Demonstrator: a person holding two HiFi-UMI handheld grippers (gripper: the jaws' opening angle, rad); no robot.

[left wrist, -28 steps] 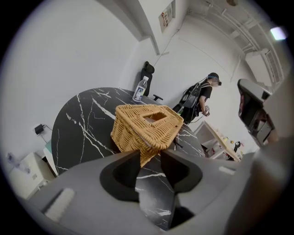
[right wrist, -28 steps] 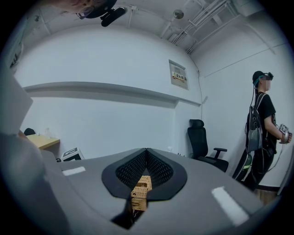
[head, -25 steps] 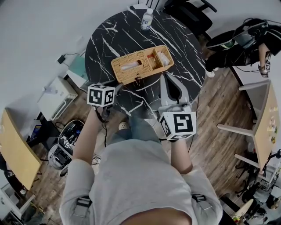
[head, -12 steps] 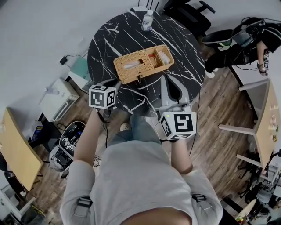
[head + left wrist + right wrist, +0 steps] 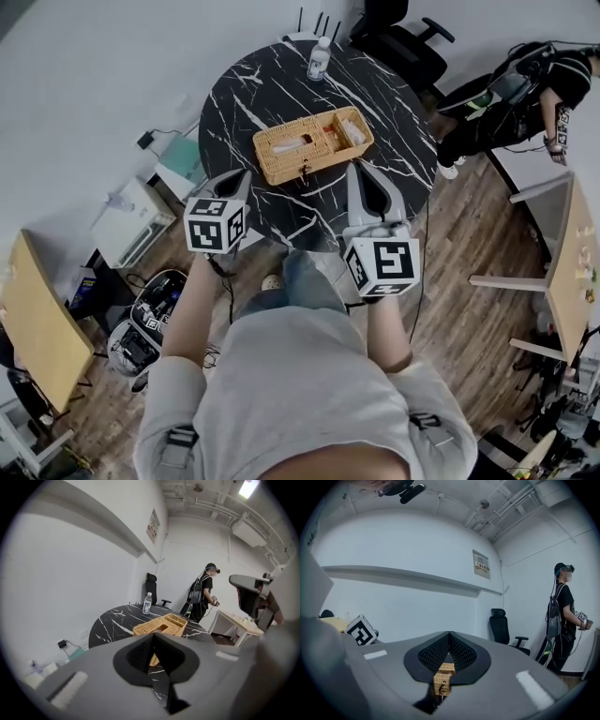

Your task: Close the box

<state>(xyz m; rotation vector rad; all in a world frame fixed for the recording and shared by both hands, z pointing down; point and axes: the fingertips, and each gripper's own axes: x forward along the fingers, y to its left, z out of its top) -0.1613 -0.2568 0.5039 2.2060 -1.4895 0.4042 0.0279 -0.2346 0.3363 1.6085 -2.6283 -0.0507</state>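
Above table rim (image 5: 211, 131), closed left claw (image 5: 243, 178)

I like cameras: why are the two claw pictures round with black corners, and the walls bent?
Left gripper view: a wide lens makes a round picture with black corners, bows the ledge on the wall, and makes the shut claw loom huge. Right gripper view: same round frame and bowed ledge; a mosaic patch covers the face of a person. Head view: even light, no strong glare on the table.
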